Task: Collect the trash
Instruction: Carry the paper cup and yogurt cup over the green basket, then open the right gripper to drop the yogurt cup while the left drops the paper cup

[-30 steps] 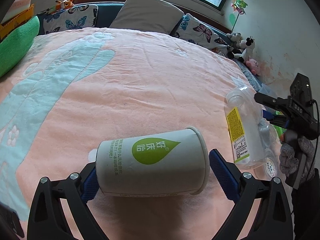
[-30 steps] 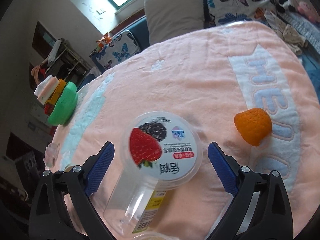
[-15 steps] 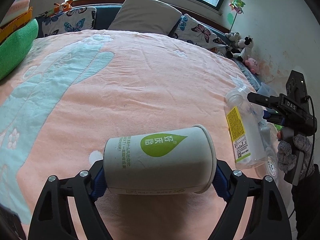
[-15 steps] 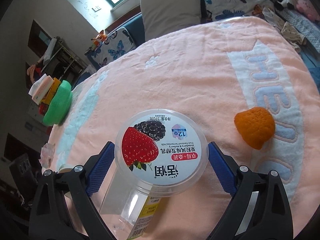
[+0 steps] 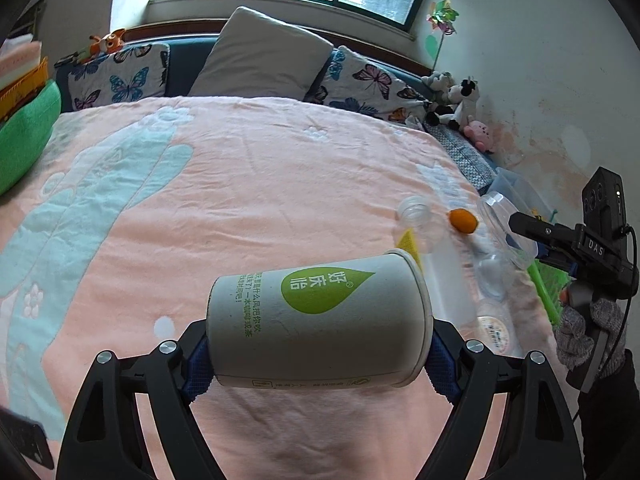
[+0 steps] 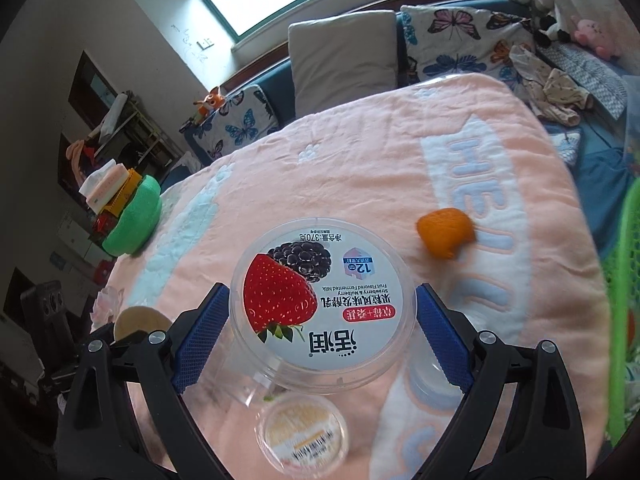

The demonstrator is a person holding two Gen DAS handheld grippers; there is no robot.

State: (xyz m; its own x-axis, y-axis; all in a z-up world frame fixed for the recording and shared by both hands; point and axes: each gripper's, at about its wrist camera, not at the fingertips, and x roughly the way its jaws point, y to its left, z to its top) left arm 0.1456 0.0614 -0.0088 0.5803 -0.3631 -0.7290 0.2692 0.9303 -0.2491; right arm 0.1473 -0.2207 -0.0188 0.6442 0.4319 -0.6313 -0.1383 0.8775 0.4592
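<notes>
Paper cup (image 5: pixel 320 320) lay sideways, clamped end to end by left gripper (image 5: pixel 318 354), lower centre; right gripper (image 6: pixel 322 320) closed on yogurt tub (image 6: pixel 320 296), centre frame. Green basket (image 6: pixel 624 280) sat far right; squeezing gently would have avoided crushing the cup

Clear bottle (image 5: pixel 436 256) half hidden behind paper cup (image 5: pixel 320 320); green basket (image 6: pixel 624 280) cut off.
</notes>
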